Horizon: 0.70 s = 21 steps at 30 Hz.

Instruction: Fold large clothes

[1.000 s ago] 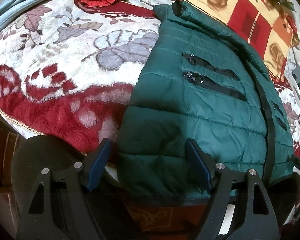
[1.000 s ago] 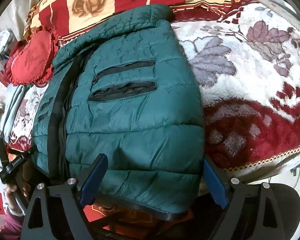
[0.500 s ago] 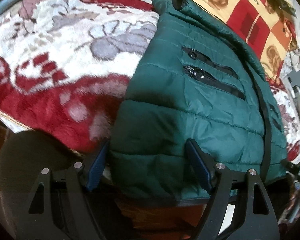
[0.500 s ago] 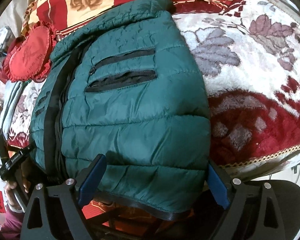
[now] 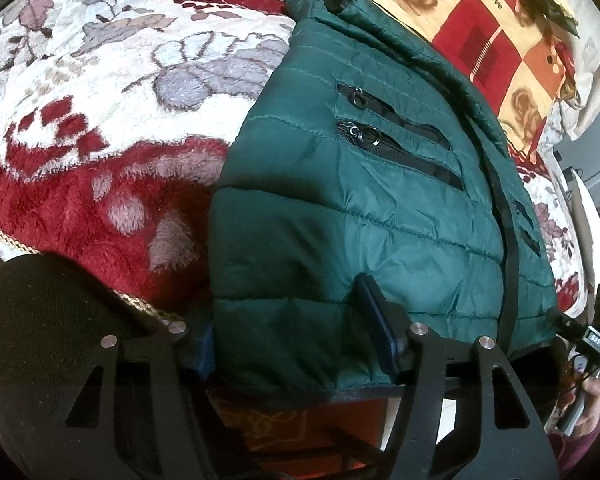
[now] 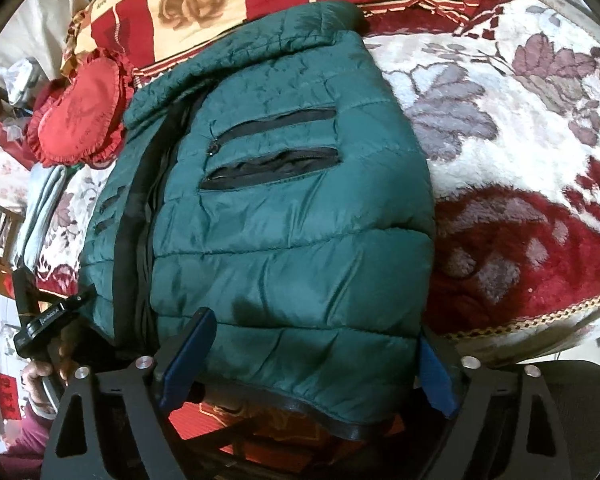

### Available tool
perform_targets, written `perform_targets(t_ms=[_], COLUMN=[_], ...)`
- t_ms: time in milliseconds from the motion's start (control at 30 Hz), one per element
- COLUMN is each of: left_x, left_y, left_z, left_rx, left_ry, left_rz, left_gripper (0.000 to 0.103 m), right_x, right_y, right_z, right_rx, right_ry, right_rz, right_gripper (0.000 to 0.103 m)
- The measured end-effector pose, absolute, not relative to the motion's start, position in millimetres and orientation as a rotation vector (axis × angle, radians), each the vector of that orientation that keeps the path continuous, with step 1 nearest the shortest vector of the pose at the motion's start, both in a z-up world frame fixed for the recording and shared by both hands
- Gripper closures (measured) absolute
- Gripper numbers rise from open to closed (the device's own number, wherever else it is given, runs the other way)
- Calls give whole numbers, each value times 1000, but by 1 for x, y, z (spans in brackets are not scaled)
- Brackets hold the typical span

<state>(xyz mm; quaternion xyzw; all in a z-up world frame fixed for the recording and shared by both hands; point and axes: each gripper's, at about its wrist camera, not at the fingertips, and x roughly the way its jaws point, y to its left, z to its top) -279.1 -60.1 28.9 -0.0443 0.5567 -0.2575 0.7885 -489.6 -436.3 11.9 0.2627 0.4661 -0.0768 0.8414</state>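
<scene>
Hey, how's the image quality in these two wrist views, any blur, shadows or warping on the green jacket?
Left wrist view: green jacket sharp, strong fisheye bending the floral blanket, dark corners, shadow along the jacket's near left edge. Right wrist view: equally sharp and warped, soft sheen on the quilting, a small shadow by the hem.

Left gripper (image 5: 296, 332) left finger mostly hidden behind green jacket (image 5: 360, 208) hem; pad contact unclear.
</scene>
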Motion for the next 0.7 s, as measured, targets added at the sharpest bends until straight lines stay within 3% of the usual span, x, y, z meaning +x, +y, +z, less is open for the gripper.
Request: perform_targets(t_ms=[33,100,200,433,567,633,700], left_x=[-280,-280,-283,-280,-276,-274,-270], left_y=[-59,-59,-58,-67,-64,-61,-59], left_z=[29,32,44,49,38,33,27], left_rx=[-97,-88,-62,-15,-29,-57,-85], left_ry=[1199,1194,1170,1166,1204,1216,1232], left_rz=[-554,-552,-563,-560,-541,-534,-529], left_gripper=[42,56,69,70,59,50,40], right_x=[-489,-491,-496,-482,-481,-482,-482], right_y=[-434,-429,-426,-432,-439,-443,-447], right_z=[12,18,38,34,12,7,4], right_rx=[520,474,456,545,601,632,683], right_ry=[991,978,921,906,964,966,965], right_rz=[-179,-175,-118,-60,-82,-71,-48], right_gripper=[38,63,73,73,71,66,38])
